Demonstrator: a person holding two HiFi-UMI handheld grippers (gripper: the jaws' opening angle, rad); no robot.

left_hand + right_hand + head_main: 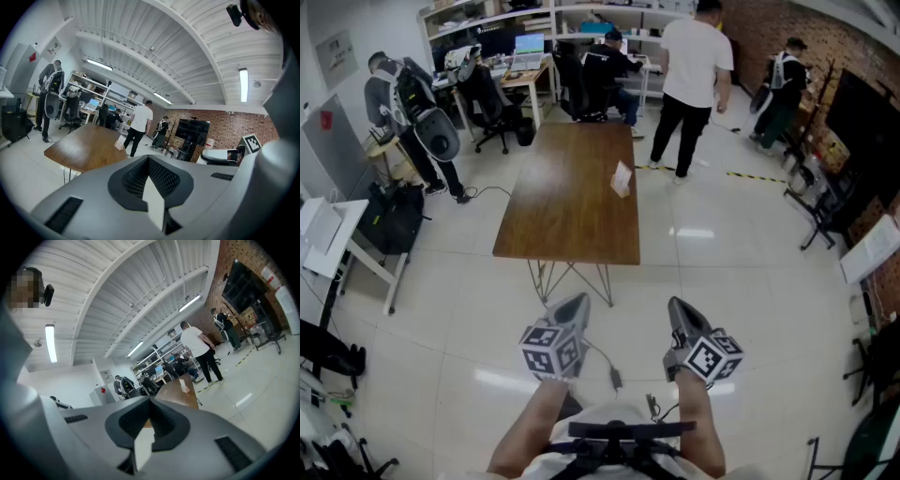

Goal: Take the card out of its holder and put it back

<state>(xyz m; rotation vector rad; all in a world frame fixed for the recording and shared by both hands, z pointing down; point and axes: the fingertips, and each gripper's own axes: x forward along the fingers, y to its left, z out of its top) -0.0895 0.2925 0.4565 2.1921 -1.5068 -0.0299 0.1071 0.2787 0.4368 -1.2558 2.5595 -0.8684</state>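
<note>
A wooden table (562,202) stands ahead on pale tiles (722,262); the card holder (622,181), seemingly with its card (622,173), sits near its right edge. Your left gripper (573,307) and right gripper (680,311) hang closed, empty.

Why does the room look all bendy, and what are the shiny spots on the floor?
Left and right gripper views: wide-angle lenses bend the ceiling and blacken the corners. Head view: white glare patches shine on the glossy floor beside the wooden table.
</note>
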